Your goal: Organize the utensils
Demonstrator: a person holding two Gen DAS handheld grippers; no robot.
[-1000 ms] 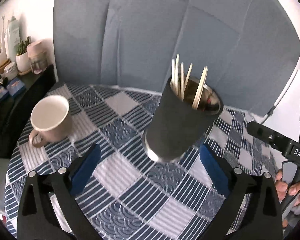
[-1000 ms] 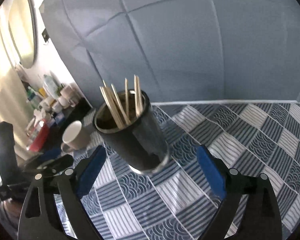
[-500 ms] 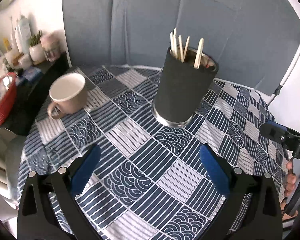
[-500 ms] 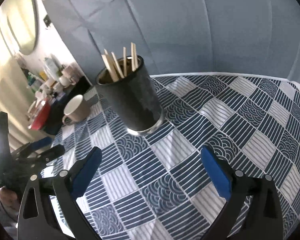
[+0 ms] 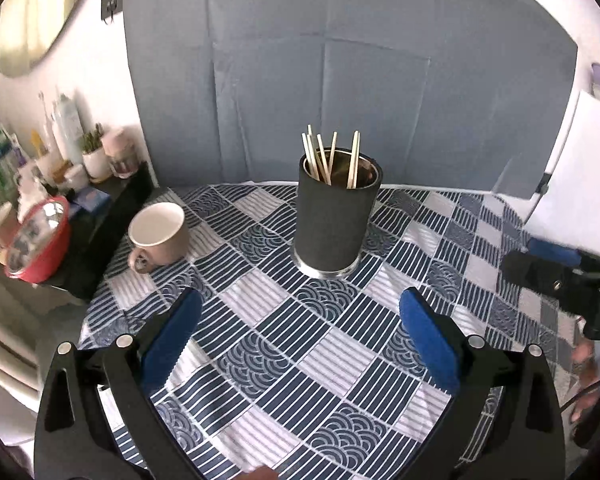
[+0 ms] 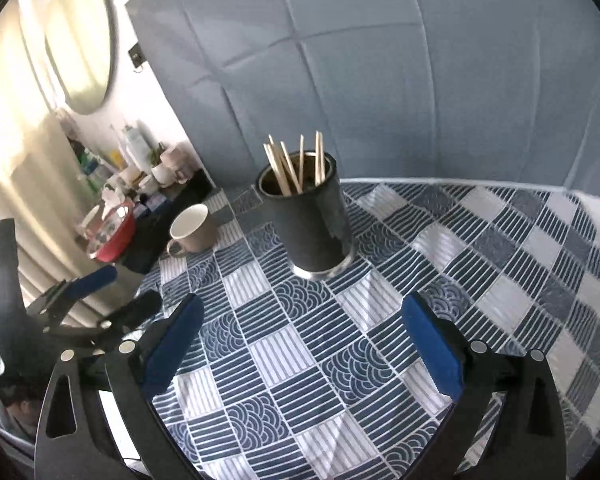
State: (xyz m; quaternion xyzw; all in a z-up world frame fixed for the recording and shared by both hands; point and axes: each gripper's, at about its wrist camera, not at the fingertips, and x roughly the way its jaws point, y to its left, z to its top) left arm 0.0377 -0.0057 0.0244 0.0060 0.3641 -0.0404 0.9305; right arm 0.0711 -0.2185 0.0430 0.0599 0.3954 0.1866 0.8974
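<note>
Both hand-held grippers are hovering over the near part of the counter point(image 5: 260, 364), each pointing down and forward at the same black holder. The left hand-held gripper point(image 5: 300, 336) is standing wide open — nothing is lying between its blue pads point(image 5: 168, 344), only the checked cloth below. The right hand-held gripper point(image 6: 304, 340) is also gaping wide with nothing in its grasp; its jaws have just been opening, with only bare cloth between them.

Ahead of both, well apart from the fingertips, the holder point(image 5: 334, 216) is standing upright on the cloth, resting on a shiny metal base. Several chopsticks point(image 5: 320, 158) are leaning inside it, their ends sticking out above the rim.

To the left of the holder, near it but not touching, a mug point(image 5: 158, 232) is sitting upright with its handle turned toward the cameras.

In the left view the right hand-held gripper is showing at the right edge; in the right view the left one is showing at the left edge.

Farther left, beyond the counter edge — a red bowl point(image 5: 40, 236) and a cluster of bottles point(image 5: 66, 128) are sitting on a dark shelf point(image 5: 100, 220). Behind everything a grey-blue backdrop point(image 5: 340, 60) is hanging.
</note>
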